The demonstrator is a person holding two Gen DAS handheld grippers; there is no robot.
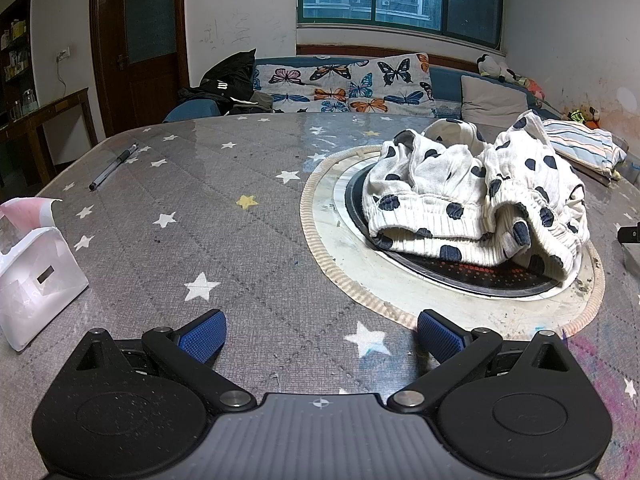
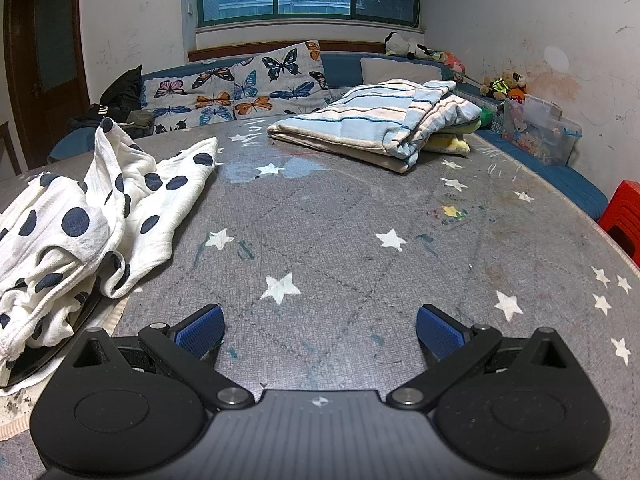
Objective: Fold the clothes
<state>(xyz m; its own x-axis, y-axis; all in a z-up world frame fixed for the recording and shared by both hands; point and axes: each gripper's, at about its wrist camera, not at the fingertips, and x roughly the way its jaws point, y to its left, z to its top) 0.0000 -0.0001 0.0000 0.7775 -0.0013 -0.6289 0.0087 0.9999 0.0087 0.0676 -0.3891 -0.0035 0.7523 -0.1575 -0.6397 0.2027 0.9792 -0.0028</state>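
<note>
White cotton with navy dots, the crumpled garment (image 1: 476, 200) lay heaped on the round black hotplate (image 1: 460, 276) set in the star-printed table (image 1: 240, 240), not yet touched. The left gripper (image 1: 320, 338) and right gripper (image 2: 319, 334) both hung with jaws spread wide and empty over bare table. Folding seemed not begun; next, I judged, each needed to reach a hem and spread it flat, clear of the folded striped blanket (image 2: 360, 128)

One crumpled spotted garment (image 1: 476, 196), one folded striped garment (image 2: 372, 124), one pen (image 1: 114, 166), one white box (image 1: 36, 276), two hand-held grippers.
</note>
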